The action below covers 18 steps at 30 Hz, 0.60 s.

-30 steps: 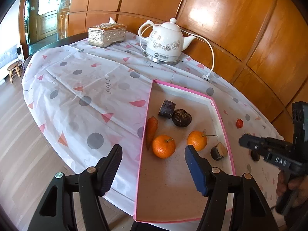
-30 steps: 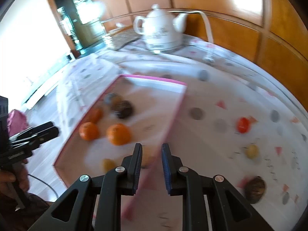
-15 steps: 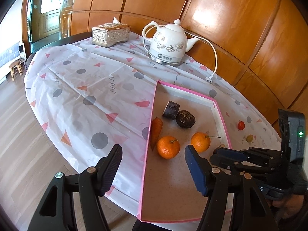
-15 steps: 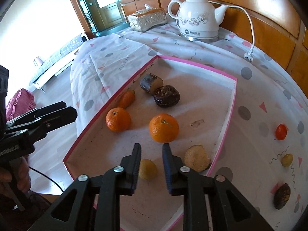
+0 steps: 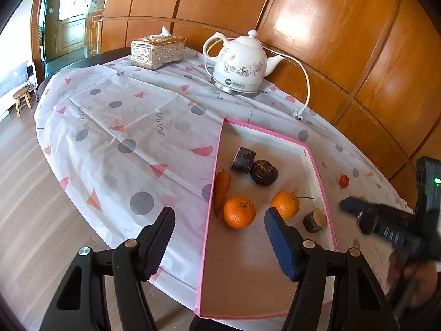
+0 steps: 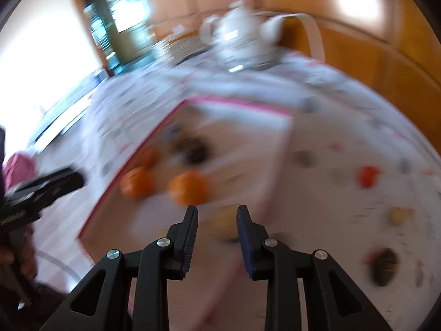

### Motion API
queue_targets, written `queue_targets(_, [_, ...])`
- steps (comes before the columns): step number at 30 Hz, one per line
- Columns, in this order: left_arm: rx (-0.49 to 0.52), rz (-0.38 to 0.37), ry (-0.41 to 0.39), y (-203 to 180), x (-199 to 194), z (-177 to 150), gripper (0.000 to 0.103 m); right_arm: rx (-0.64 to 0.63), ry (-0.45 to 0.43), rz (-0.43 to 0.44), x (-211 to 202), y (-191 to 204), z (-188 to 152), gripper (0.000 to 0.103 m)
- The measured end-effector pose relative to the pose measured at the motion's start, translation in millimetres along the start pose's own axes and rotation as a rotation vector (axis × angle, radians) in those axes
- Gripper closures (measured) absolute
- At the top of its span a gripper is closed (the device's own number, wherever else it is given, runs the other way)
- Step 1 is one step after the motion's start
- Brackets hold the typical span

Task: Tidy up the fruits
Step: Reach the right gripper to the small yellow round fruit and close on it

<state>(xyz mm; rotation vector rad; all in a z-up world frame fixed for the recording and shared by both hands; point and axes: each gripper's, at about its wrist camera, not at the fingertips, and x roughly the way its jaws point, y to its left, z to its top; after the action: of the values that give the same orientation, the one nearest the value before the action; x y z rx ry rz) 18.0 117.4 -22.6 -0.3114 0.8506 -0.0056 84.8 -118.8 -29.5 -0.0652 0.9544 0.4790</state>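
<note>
Now right gripper [image 6: 217, 222] fingers have parted, empty, off pink tray [image 5: 319, 162].

Bright daylight; glare patches on the wood panelling [image 5: 297, 24]; left wrist view sharp, right wrist view heavily motion-blurred; fisheye bending and dark corners at both edges.

tray [image 5: 319, 162] – two oranges [image 5: 238, 212], carrot [image 5: 222, 189] inside; cloth – small red fruit [image 5: 344, 181]

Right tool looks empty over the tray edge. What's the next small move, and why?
Probably swing the right tool, its jaws just opened and empty, toward the red fruit on the cloth. It, a yellow one and a dark one lie outside the pink tray.
</note>
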Motion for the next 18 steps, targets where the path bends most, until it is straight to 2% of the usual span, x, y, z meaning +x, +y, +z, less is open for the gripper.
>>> queue_targets(2, [-0.004, 0.001, 0.005, 1, 1, 0, 0.035, 0.095, -0.021, -0.086, -6, -40, 0, 0.068])
queue_targets(6, [-0.002, 0.006, 0.014, 0, 5, 0, 0.035, 0.273, 0.004, -0.29, -6, -120, -10, 0.067])
queue_targets(8, [-0.001, 0.008, 0.019, 0, 7, 0, 0.035, 0.351, 0.024, -0.342, -6, -154, -16, 0.067])
queue_targets(12, [0.004, 0.015, 0.031, 0, 12, 1, 0.035, 0.413, 0.084, -0.353, 6, -191, -24, 0.067])
queue_targets(17, [-0.001, 0.024, 0.039, 2, 14, 1, 0.035, 0.425, 0.11, -0.324, 21, -204, -24, 0.066])
queue_targets(18, [-0.003, 0.025, 0.04, 2, 15, 1, 0.035, 0.42, 0.108, -0.313, 21, -204, -23, 0.07])
